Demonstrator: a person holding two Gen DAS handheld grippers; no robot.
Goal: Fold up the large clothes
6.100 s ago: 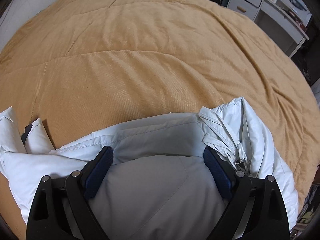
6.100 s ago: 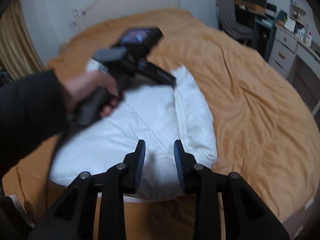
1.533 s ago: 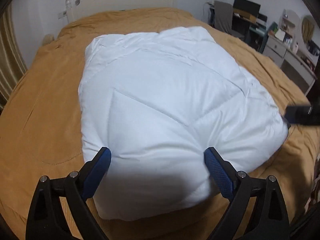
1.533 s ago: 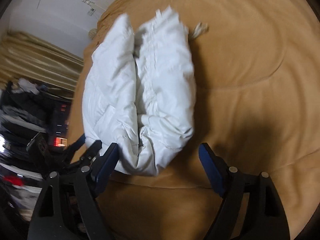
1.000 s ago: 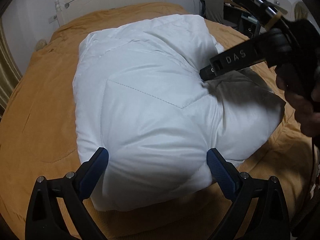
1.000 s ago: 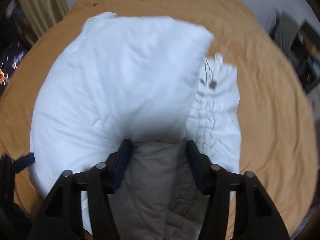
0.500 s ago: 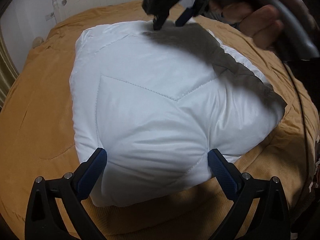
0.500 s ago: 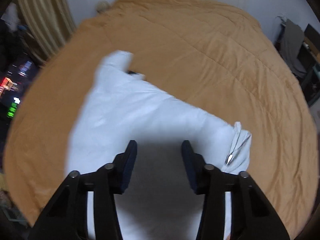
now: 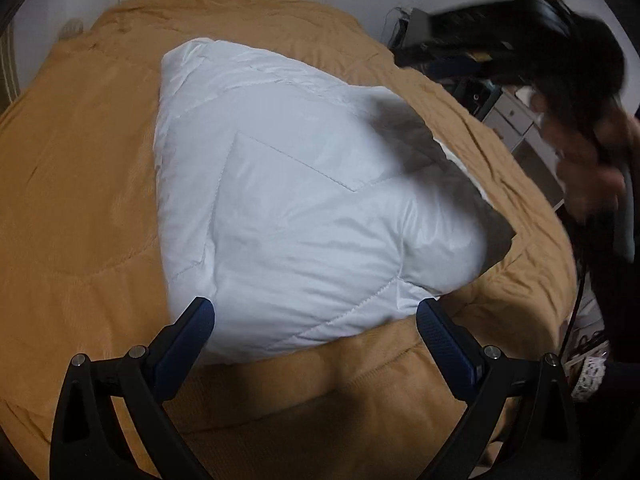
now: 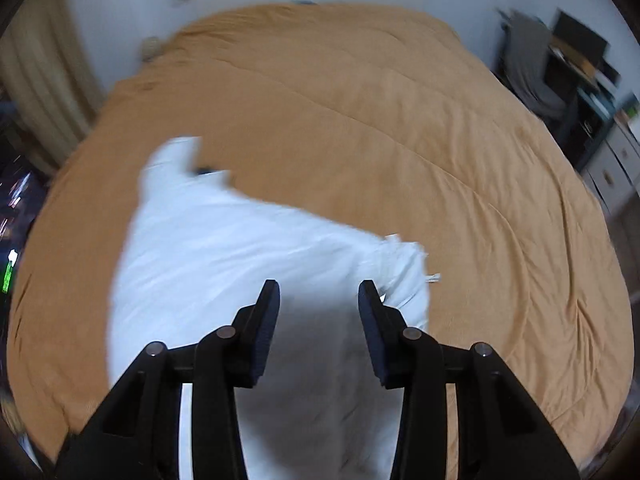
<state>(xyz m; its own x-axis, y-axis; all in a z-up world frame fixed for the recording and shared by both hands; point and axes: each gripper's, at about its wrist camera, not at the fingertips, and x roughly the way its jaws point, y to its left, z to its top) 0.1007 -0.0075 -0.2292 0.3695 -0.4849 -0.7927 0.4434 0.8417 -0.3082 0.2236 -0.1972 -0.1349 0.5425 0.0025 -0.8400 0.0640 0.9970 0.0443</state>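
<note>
2 grippers, left [image 9: 314,330] and right [image 10: 318,306], jaws released, above white jacket [image 9: 304,200] on orange bedspread [image 10: 400,120].

An orange quilt [image 10: 400,128] covered the bed, with beige curtains [image 10: 44,80] and a white dresser [image 10: 612,172] beside its edges.

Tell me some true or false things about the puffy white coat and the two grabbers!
1. The white coat lies on an orange bedcover. True.
2. The left gripper is squeezing the coat. False: its fingers are wide apart and hold nothing.
3. The right gripper is open above the coat. True.
4. The coat is spread out flat with both sleeves showing. False: it is folded into a puffy bundle.
5. The coat is dark blue. False: it is white.
</note>
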